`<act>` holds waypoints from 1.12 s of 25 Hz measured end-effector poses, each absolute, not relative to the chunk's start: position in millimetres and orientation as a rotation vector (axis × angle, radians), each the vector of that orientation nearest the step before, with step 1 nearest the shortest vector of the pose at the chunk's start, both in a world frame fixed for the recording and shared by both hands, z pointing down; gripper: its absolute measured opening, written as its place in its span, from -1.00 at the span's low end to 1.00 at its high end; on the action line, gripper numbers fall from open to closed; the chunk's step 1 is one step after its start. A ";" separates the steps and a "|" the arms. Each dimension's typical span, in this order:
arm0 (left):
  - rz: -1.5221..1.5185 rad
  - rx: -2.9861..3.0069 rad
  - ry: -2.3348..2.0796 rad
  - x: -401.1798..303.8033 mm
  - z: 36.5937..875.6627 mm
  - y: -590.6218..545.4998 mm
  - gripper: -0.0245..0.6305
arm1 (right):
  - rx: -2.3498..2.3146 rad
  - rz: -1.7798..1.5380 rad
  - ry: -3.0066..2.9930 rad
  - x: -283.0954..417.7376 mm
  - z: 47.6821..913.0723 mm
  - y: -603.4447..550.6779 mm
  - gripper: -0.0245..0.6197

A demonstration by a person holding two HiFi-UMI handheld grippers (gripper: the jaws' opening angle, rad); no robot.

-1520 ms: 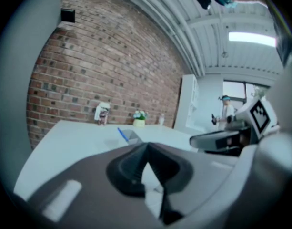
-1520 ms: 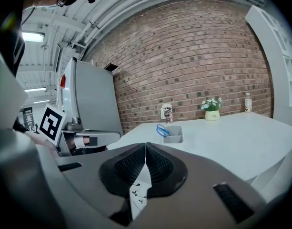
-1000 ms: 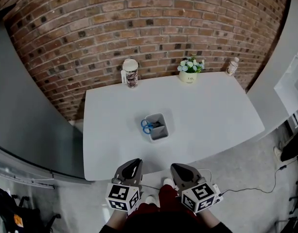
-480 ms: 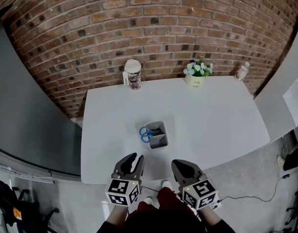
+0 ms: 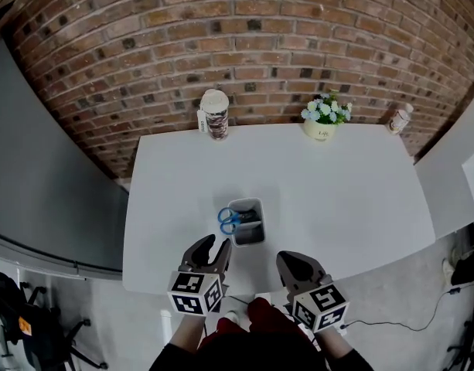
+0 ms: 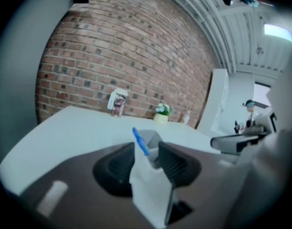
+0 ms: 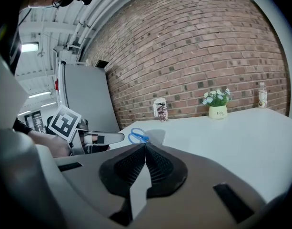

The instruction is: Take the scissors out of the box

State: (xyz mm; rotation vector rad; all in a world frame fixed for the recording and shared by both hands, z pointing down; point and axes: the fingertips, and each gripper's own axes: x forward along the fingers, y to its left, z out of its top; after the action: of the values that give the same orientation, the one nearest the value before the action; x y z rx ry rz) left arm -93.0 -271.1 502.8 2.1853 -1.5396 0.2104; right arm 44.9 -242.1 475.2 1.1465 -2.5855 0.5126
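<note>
A small grey box (image 5: 249, 222) stands on the white table (image 5: 337, 199) near its front edge. Blue-handled scissors (image 5: 228, 219) stick out of the box's left side. My left gripper (image 5: 213, 248) hovers just short of the box, over the table's front edge. Its jaws have just been opening and nothing is held between them. In the left gripper view the box (image 6: 151, 138) and a blue scissors handle (image 6: 140, 141) show through the gap of the left gripper (image 6: 148, 160). My right gripper (image 5: 289, 260) is shut and empty, to the right of the box. The right gripper (image 7: 145, 149) points past the scissors (image 7: 137, 137).
Along the table's far edge stand a white-lidded canister (image 5: 215, 114), a small flower pot (image 5: 324, 120) and a bottle (image 5: 399, 118), against a brick wall. A grey panel (image 5: 43, 176) runs along the left. A cable (image 5: 422, 315) lies on the floor at the right.
Both grippers have moved forward to the table's front edge, nearer the box. The left jaws have gone from nearly shut to wide apart. The right jaws stay shut.
</note>
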 end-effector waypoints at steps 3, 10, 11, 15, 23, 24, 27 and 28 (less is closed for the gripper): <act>0.195 2.139 -1.547 -94.2 508.6 -278.8 -0.48 | 1.120 0.524 -2.591 45.9 477.8 -251.7 -0.90; 0.210 2.068 -1.572 -93.3 519.7 -292.2 -0.48 | 1.054 0.549 -2.600 48.5 487.6 -269.5 -0.90; 0.212 2.058 -1.575 -93.2 521.2 -294.2 -0.48 | 1.045 0.553 -2.601 48.5 489.3 -271.4 -0.90; 0.214 2.024 -1.578 -92.3 526.2 -302.4 -0.48 | 1.014 0.573 -2.596 48.1 495.6 -278.9 -0.90; 0.229 1.991 -1.570 -86.5 533.6 -313.3 -0.48 | 0.939 0.606 -2.564 43.5 505.3 -284.6 -0.90; 0.233 1.986 -1.573 -85.9 534.2 -314.4 -0.48 | 0.937 0.606 -2.562 44.1 506.1 -286.2 -0.90; 0.240 1.977 -1.585 -85.0 534.1 -317.6 -0.52 | 0.938 0.607 -2.553 46.8 509.4 -291.6 -0.90; 0.241 1.975 -1.590 -85.3 533.4 -318.5 -0.55 | 0.939 0.610 -2.549 47.4 510.6 -293.1 -0.90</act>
State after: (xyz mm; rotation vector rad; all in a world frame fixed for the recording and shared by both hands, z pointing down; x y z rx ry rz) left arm -85.3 -318.5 533.4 1.9751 -1.5905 0.2412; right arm 47.4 -293.1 510.6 0.9388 -2.5491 0.6101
